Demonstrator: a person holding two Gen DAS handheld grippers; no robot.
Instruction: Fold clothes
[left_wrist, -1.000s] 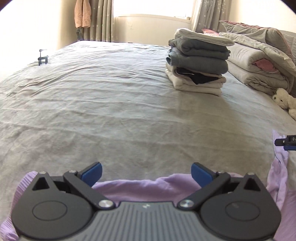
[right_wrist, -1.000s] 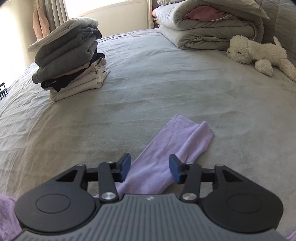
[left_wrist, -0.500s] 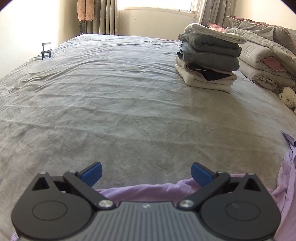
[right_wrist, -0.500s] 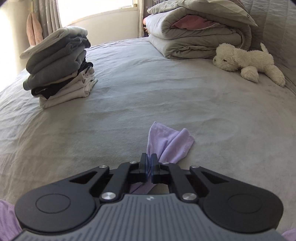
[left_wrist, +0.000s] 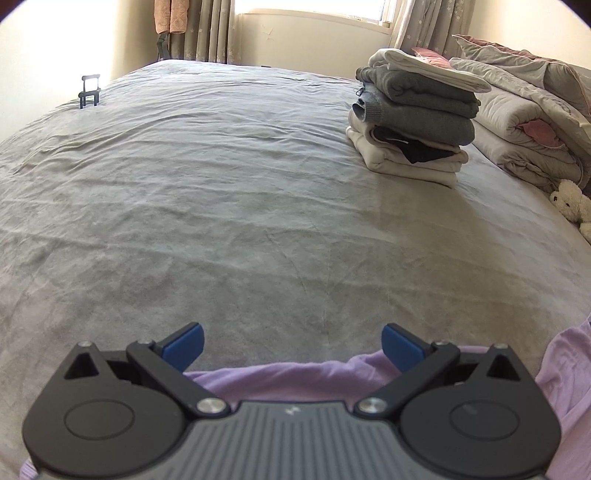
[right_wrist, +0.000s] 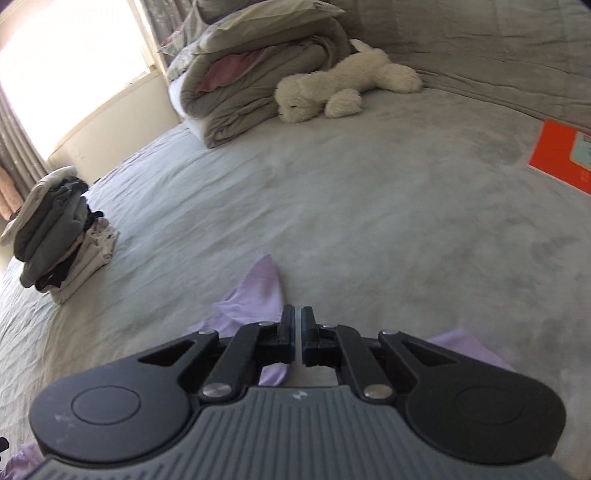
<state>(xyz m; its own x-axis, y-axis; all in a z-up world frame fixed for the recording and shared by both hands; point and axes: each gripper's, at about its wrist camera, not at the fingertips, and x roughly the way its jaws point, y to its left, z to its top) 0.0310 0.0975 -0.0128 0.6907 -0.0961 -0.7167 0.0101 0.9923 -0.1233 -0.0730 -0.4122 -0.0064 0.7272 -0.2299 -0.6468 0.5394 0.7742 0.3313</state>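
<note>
While a stack of folded clothes (left_wrist: 413, 122) sat far right on the bed (left_wrist: 221, 206), the right gripper (right_wrist: 297, 334) was clenched on the near, unfolded lilac garment (right_wrist: 258, 295), and the left gripper (left_wrist: 291, 345) gaped empty.

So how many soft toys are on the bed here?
1: a white plush toy lies beside the folded duvet by the headboard. More could be hidden behind the bedding.

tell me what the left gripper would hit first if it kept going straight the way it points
Most likely the bare grey bedsheet. The left gripper stands open, tilted down at the bed past the purple garment's edge. The folded clothes stack sits off to the right, out of line.
</note>
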